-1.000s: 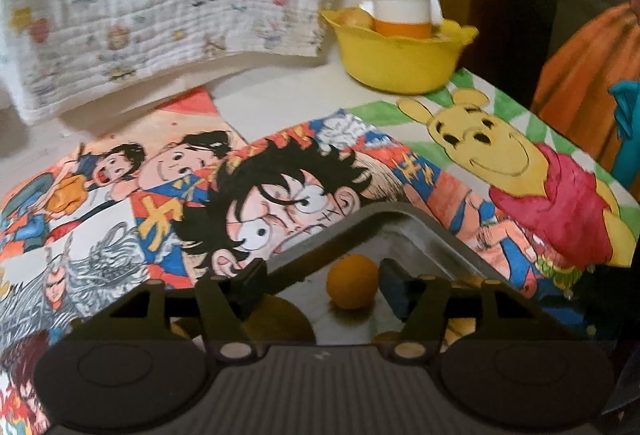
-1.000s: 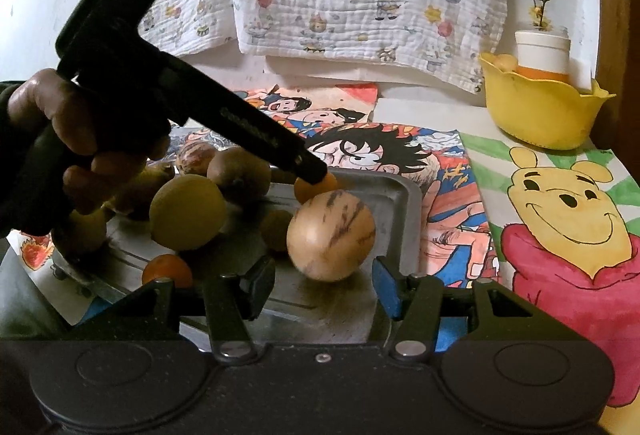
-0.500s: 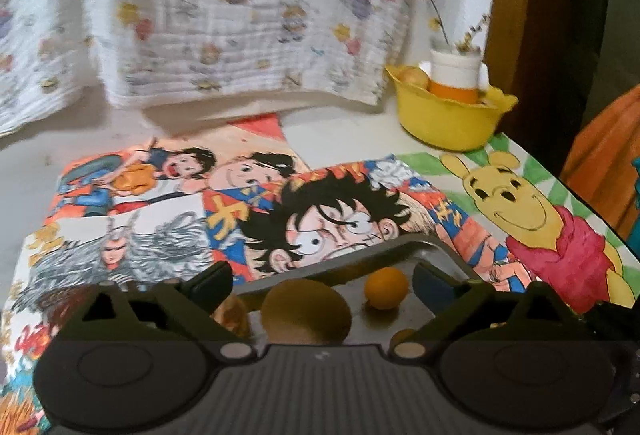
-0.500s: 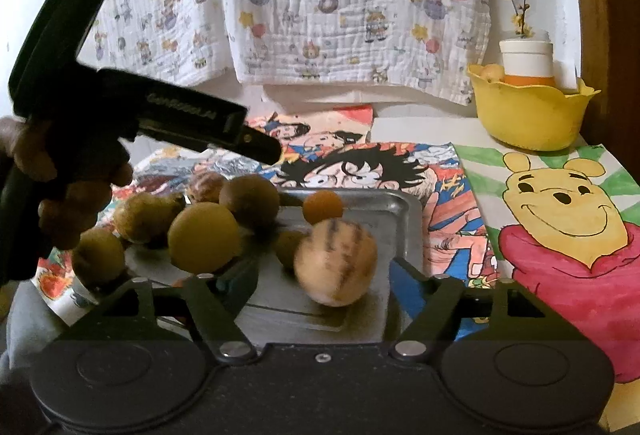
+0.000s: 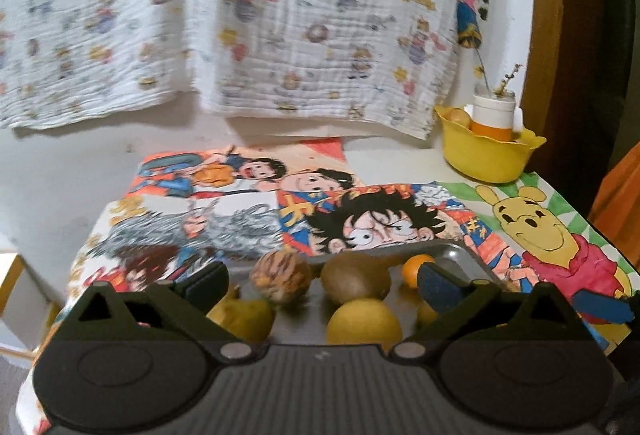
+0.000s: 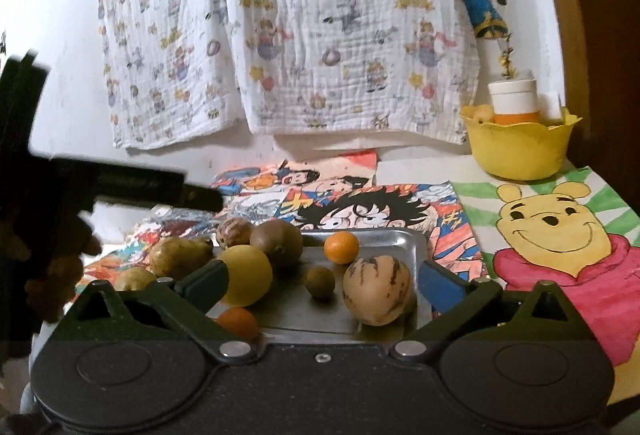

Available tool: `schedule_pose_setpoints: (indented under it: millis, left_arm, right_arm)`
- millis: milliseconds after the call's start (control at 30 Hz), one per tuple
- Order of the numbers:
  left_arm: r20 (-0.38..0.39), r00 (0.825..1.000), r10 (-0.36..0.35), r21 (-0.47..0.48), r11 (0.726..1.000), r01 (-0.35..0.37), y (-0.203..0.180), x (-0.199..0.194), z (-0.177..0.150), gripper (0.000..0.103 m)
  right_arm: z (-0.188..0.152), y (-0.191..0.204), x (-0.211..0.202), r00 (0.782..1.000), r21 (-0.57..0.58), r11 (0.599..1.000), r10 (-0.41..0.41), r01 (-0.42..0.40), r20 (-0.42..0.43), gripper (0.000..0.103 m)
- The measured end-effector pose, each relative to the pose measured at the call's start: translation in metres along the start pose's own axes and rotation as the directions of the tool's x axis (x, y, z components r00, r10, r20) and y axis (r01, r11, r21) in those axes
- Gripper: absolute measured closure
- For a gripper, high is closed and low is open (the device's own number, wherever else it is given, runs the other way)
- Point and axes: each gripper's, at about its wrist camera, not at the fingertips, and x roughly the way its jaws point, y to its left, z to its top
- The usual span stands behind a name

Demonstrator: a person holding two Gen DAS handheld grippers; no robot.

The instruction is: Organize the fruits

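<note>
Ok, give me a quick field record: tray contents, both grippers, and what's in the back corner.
tray: metal tray on cartoon mats
fruit on tray: striped melon, yellow lemon, brown kiwi, small orange, among others
left gripper: open wide, nothing between the fingers
right gripper: jaws opening, striped melon lying loose between them
back corner: yellow bowl holding a white-and-orange container

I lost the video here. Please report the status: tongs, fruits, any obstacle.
Left tongs opening, nothing held. Right tongs opening, nothing held. Fruits on tray, striped melon nearest the right tongs. No obstacle.
</note>
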Motion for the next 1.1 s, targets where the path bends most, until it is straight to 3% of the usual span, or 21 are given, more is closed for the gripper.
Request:
schedule_pose_setpoints:
  millis: [367,667,967,1100]
  left_arm:
    - [0.037,0.994,0.101,-0.052,0.994,-0.099,0.015,-0.054,-0.043,0.001]
    - [0.034,0.983,0.183,-0.040,0.983,-0.182,0.027,-0.080,-0.083,0.001]
    - [0.011,0.980,0.198,-0.116,0.974,-0.195,0.049,-0.095,-0.099,0.000]
    - [0.006,0.979,0.204,-0.118,0.972,-0.202,0.051,-0.099,-0.102,0.000]
  right_arm:
    - [-0.012,0.009,-0.033,0.998,0.023,0.998,-0.057,0.057,0.038,0.001]
    - [-0.024,0.034,-0.046,0.997,-0.018,0.999,-0.048,0.049,0.063,0.001]
    - [-0.034,0.059,-0.046,0.998,-0.095,0.994,-0.053,0.056,0.037,0.001]
    - [-0.036,0.060,-0.046,0.999,-0.078,0.996,-0.044,0.046,0.024,0.001]
